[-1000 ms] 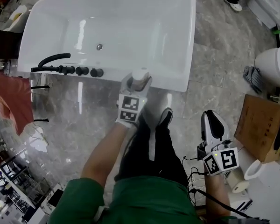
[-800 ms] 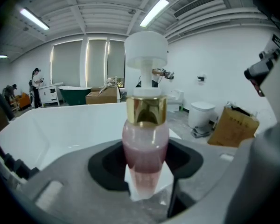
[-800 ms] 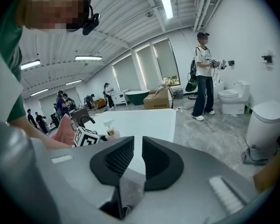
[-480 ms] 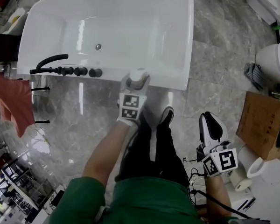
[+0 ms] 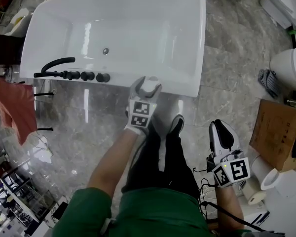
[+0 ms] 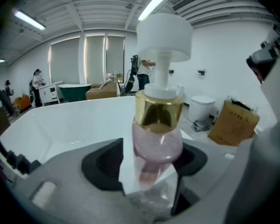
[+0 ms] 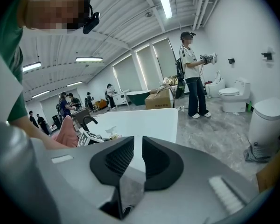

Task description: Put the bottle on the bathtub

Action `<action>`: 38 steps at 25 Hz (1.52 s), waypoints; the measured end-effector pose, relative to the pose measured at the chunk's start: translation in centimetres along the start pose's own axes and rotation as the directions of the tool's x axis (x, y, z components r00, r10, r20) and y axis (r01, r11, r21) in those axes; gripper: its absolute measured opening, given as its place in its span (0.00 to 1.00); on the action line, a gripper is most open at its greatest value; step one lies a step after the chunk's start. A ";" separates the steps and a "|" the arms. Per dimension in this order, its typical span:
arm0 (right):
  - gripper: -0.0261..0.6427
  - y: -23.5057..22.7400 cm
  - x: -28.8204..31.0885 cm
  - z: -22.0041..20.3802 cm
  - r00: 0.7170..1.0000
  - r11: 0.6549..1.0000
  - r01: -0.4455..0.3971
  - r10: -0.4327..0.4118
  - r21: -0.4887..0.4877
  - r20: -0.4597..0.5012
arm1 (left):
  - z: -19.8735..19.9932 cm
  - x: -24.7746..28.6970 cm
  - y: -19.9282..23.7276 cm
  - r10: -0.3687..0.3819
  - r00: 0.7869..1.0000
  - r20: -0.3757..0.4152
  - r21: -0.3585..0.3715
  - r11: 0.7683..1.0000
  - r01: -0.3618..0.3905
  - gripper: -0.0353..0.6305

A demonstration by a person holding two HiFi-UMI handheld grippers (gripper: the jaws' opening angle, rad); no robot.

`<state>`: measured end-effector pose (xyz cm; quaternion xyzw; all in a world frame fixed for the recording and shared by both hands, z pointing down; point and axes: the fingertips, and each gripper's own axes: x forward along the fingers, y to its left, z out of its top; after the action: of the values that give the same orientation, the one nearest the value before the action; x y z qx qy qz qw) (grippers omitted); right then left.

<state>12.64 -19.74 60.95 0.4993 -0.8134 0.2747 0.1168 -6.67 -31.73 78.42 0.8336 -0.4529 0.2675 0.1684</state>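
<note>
A pump bottle (image 6: 157, 139) with a pink clear body, gold collar and white pump head stands upright between the jaws of my left gripper (image 6: 151, 164), which is shut on it. In the head view the left gripper (image 5: 146, 89) holds the bottle (image 5: 148, 84) over the near rim of the white bathtub (image 5: 192, 43); only the white pump top shows there. My right gripper (image 5: 223, 132) hangs low at my right side, over the floor, far from the tub. Its jaws stand almost together with nothing between them (image 7: 136, 160).
A black tap set (image 5: 71, 74) sits on the tub's near rim, left of the bottle. A red cloth (image 5: 12, 107) hangs at far left. A cardboard box (image 5: 276, 132), a toilet (image 5: 288, 68) and a paper roll (image 5: 251, 194) stand at right. My legs and shoe (image 5: 175, 125) are below the tub.
The left gripper with the bottle has stayed at the tub's near rim, shifting slightly lower in view. The right gripper is almost unmoved.
</note>
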 end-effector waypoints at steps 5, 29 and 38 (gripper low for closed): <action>0.12 0.1 -0.3 0.7 1.000 1.000 0.003 -0.003 0.003 0.020 | 0.4 -1.2 0.2 -0.005 1.000 0.011 -0.003 1.000 0.005 0.56; 0.12 4.7 -4.8 12.9 0.979 0.992 0.070 -0.049 -0.101 0.197 | 20.3 -25.6 -0.1 0.072 0.922 0.380 0.048 0.994 -0.097 0.15; 0.12 8.5 -9.1 20.3 0.940 0.984 0.068 -0.007 -0.165 0.342 | 27.1 -32.6 -1.5 0.096 0.884 0.458 -0.016 0.995 -0.099 0.05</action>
<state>11.24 -21.39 37.26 0.5425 -0.8325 0.1097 0.0229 -12.00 -23.46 37.16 0.8500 -0.5200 0.0736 0.0399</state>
